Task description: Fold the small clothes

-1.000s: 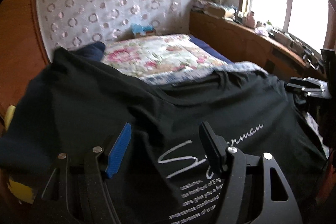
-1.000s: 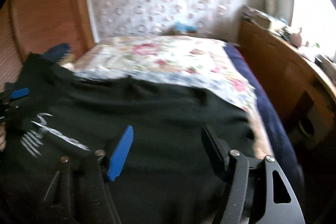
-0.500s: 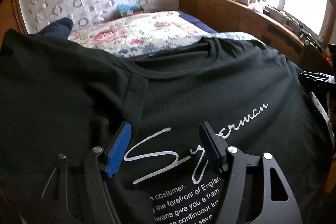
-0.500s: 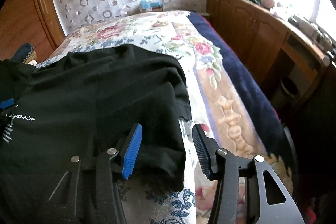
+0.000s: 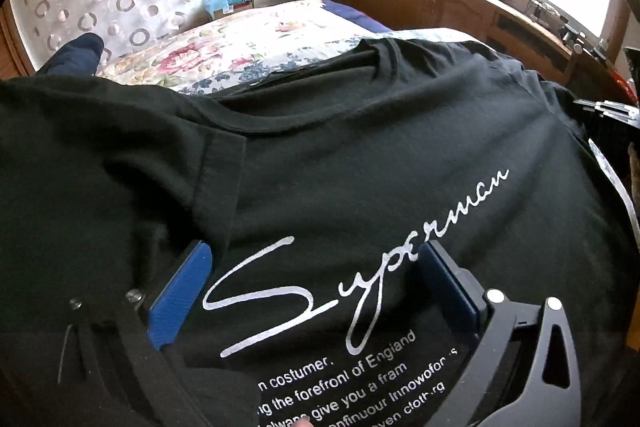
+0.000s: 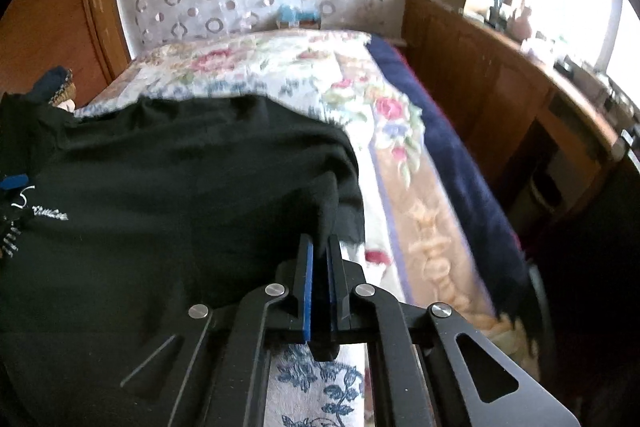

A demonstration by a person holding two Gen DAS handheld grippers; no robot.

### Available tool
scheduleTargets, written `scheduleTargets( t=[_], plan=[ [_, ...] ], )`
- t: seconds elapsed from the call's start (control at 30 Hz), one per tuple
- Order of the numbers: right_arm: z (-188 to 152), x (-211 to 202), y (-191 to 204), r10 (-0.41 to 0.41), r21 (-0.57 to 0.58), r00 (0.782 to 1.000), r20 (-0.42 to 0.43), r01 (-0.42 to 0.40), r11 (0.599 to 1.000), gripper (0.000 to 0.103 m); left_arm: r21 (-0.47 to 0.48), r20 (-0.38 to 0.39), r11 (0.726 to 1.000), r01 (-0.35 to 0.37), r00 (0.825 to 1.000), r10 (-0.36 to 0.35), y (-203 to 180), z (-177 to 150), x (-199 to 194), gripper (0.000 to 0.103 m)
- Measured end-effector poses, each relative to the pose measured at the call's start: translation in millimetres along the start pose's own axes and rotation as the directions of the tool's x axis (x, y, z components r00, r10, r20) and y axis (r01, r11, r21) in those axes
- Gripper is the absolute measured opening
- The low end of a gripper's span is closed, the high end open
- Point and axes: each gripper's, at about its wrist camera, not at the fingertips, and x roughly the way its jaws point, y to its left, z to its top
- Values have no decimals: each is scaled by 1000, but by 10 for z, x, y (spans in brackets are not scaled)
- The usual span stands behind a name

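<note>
On the floral bedspread (image 6: 400, 131) lies the black T-shirt (image 5: 360, 155); the right gripper (image 6: 320, 251) pinches its sleeve edge (jaws nearly together), while the left gripper (image 5: 316, 279) hovers spread wide over the white lettering.

A black T-shirt (image 5: 360, 155) lies spread on the floral-quilted bed (image 6: 280, 67).

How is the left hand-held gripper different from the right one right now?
The left hand-held gripper has its jaws wide apart, while the right hand-held gripper has its jaws pinched together. The left one holds nothing and sits over the white writing on the black T-shirt; the right one grips the shirt's sleeve edge, near the floral bedspread. Both have blue pads and black frames.
</note>
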Motion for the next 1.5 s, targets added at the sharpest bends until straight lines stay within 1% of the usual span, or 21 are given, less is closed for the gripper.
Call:
scheduleTargets(
  t=[0.17, 0.23, 0.3, 0.37, 0.43, 0.53, 0.67, 0.77, 0.83, 0.9, 0.97, 1.0, 1.03, 1.13, 1.2, 1.27, 1.4, 1.5],
  plan=[
    [147, -238, 210, 50, -34, 994, 101, -46, 998, 5, 1, 0, 1000, -2, 1000, 2, 6, -1, 0, 103],
    [185, -308, 374, 94, -68, 988, 125, -86, 994, 5, 1, 0, 1000, -2, 1000, 2, 2, -6, -5, 103],
    [187, -329, 541, 144, -100, 981, 128, -131, 986, 5, 1, 0, 1000, -1, 1000, 1, 2, -8, -7, 103],
    [155, -297, 693, 195, -130, 974, 113, -180, 975, 5, 1, 0, 1000, -2, 1000, 2, 4, -9, -9, 103],
    [77, -210, 837, 236, -147, 969, 74, -223, 964, 5, 1, 0, 1000, -2, 1000, 2, 1, -5, -5, 103],
    [-71, -42, 957, 265, -152, 964, 13, -260, 954, 5, 2, -1, 1000, -1, 1000, 1, 3, -5, -6, 103],
    [-207, 113, 985, 275, -140, 960, -43, -279, 950, 5, 12, -5, 1000, -1, 1000, 1, -6, -3, -17, 103],
    [-217, 153, 967, 270, -138, 961, -57, -275, 952, 7, 0, 15, 1000, -8, 1000, 8, 14, -6, -63, 103],
    [-196, 161, 975, 274, -131, 960, -54, -279, 951, 10, -17, 52, 1000, -6, 999, 7, 33, -2, -165, 103],
    [-146, 170, 967, 274, -127, 960, -53, -279, 952, 21, -32, 81, 999, -1, 997, 3, 56, 20, -244, 103],
    [-17, 130, 1014, 280, -127, 959, -45, -283, 951, 34, -49, 117, 999, 11, 993, -5, 85, 33, -366, 103],
    [5, 70, 1013, 277, -131, 960, -33, -279, 951, 37, -53, 125, 999, 13, 992, -7, 94, 42, -395, 103],
    [29, 14, 998, 270, -134, 963, -16, -269, 954, 43, -59, 138, 998, 15, 990, -7, 105, 48, -445, 103],
    [98, -153, 877, 258, -131, 965, 41, -251, 959, 44, -72, 165, 997, 19, 986, -7, 125, 58, -538, 103],
    [139, -239, 763, 226, -120, 971, 71, -217, 969, 44, -78, 176, 997, 26, 984, -11, 129, 63, -572, 103],
    [160, -231, 633, 182, -103, 980, 82, -173, 979, 44, -81, 186, 996, 32, 982, -16, 120, 67, -596, 103],
    [105, -41, 401, 109, -57, 993, 55, -106, 993, 44, -80, 188, 996, 38, 982, -22, 112, 61, -600, 103],
    [13, 179, 279, 95, -13, 995, 11, -95, 995, 44, -80, 183, 996, 44, 983, -29, 85, 39, -586, 103]
  ],
)
